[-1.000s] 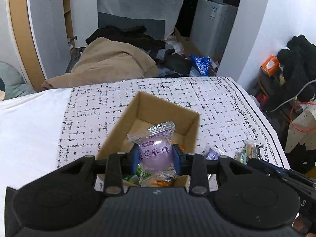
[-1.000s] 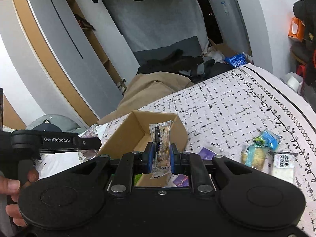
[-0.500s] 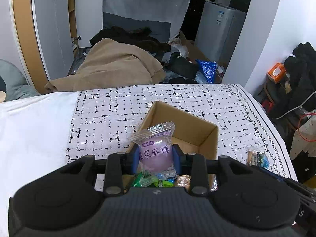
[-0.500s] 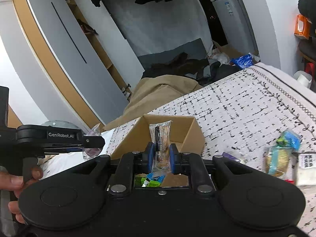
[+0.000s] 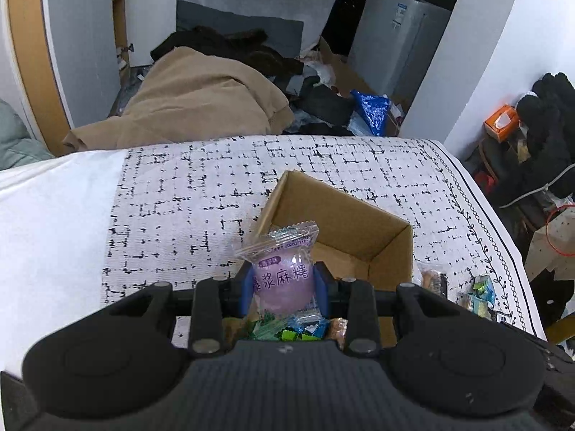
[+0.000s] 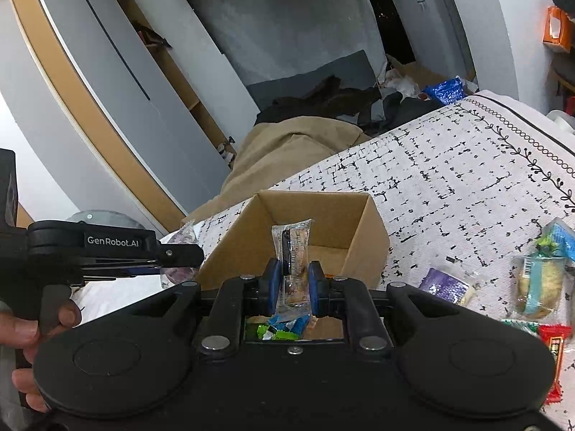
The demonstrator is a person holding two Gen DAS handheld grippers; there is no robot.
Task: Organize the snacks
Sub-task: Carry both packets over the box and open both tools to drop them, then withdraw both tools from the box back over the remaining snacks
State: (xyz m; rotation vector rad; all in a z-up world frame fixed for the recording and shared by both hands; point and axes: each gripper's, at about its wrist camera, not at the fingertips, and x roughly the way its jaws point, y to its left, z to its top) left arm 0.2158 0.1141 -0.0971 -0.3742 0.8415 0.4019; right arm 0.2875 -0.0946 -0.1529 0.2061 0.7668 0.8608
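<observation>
**Both grippers hold a snack over the cardboard box**

The left gripper [image 5: 284, 289] pinches a purple mochi packet [image 5: 282, 273] between its blue pads; the packet stands upright, its clear crimped top rising above the fingertips. The right gripper [image 6: 291, 285] is pressed onto a narrow clear-wrapped snack bar [image 6: 291, 251], also upright, with its upper end sticking out above the pads. Just below both pairs of jaws some green and blue wrapped candies [image 6: 276, 328] lie at the near end of an open cardboard box [image 6: 373, 237], so both held snacks are over the box. In the right wrist view the left gripper comes in from the left side, with a hand [image 6: 21, 330] around its handle.

The box sits on a white bedspread [image 5: 201, 194] with a black broken-line pattern and a leaf border. To the right of the box, loose snack packets [image 6: 539, 280] lie on the cloth. Beyond the bed edge are a tan blanket [image 5: 201, 97], dark clothes, a blue bag [image 5: 372, 111] and, further, a grey fridge [image 5: 391, 36] by the white wall.
</observation>
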